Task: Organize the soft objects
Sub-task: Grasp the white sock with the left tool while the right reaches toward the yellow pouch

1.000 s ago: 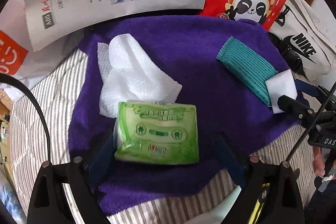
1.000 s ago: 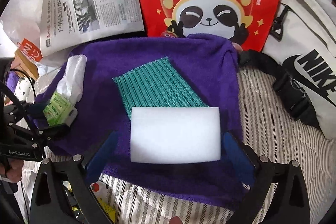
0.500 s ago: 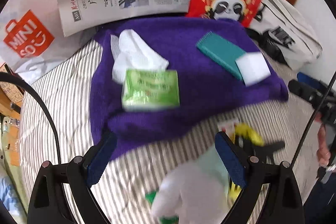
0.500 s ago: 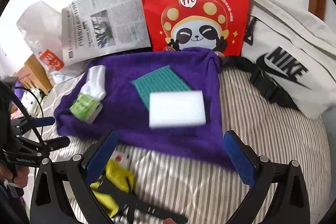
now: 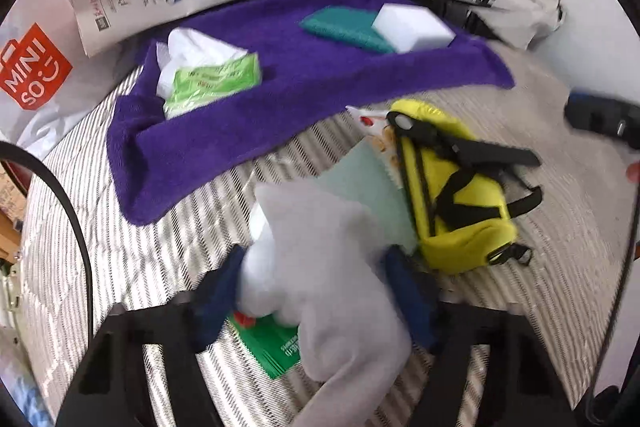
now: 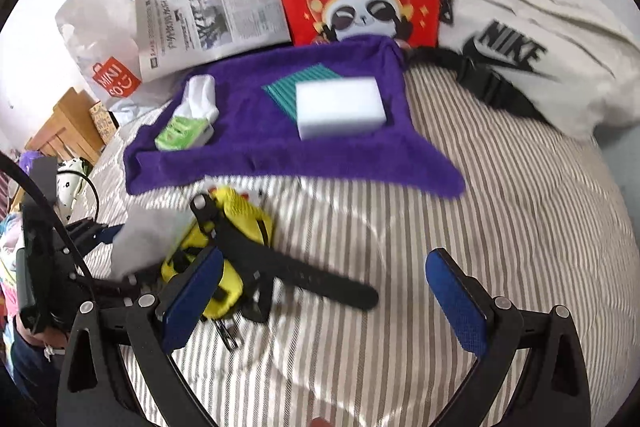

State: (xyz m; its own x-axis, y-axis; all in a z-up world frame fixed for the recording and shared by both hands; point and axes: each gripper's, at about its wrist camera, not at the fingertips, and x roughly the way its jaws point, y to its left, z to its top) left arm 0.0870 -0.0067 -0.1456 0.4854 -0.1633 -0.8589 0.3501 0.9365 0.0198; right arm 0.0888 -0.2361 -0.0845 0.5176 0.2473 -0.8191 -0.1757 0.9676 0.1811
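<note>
Your two grippers hung low over the striped bedspread [image 6: 500, 187], short of the purple towel [image 6: 256, 143].

On that towel lay the white sponge [image 6: 340, 107], atop the teal cloth [image 6: 288, 91], with the green tissue pack [image 6: 182, 133] well apart. Your right gripper [image 6: 324, 303] was spread wide and empty, beside the yellow pouch [image 6: 224, 251]. Your left gripper [image 5: 316, 291] pointed at the towel, blue pads flanking a white cloth [image 5: 320, 267]; whether they pinched it I cannot tell.

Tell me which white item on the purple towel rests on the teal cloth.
The white rectangular sponge block, overlapping the teal ribbed cloth; the crumpled white tissue lies apart beside the green pack.
</note>
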